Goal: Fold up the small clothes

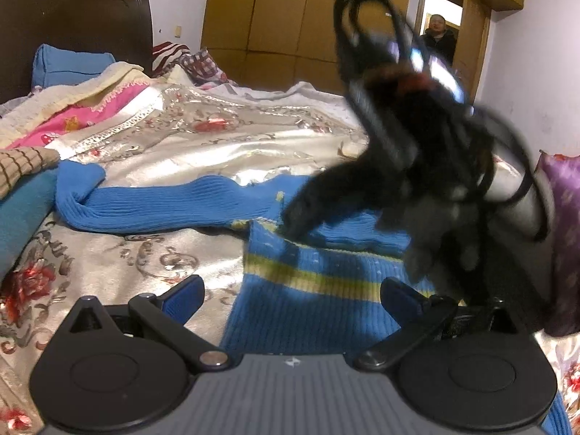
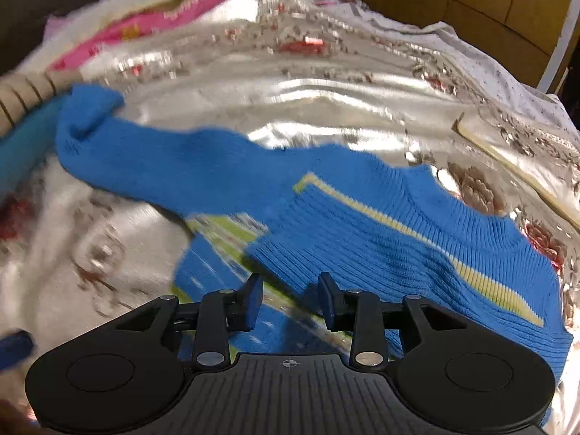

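Observation:
A small blue knit sweater with yellow stripes lies on the silver floral bedspread. One sleeve stretches to the left. My left gripper is open just above the sweater's lower body. The right gripper shows blurred in the left wrist view, reaching down onto the sweater. In the right wrist view my right gripper is open, with the sweater's folded body just ahead and the sleeve running up left.
Piled clothes, pink, cream and checked brown, lie at the left. A purple cushion sits at the right. A wooden wardrobe and a person in a doorway stand beyond the bed.

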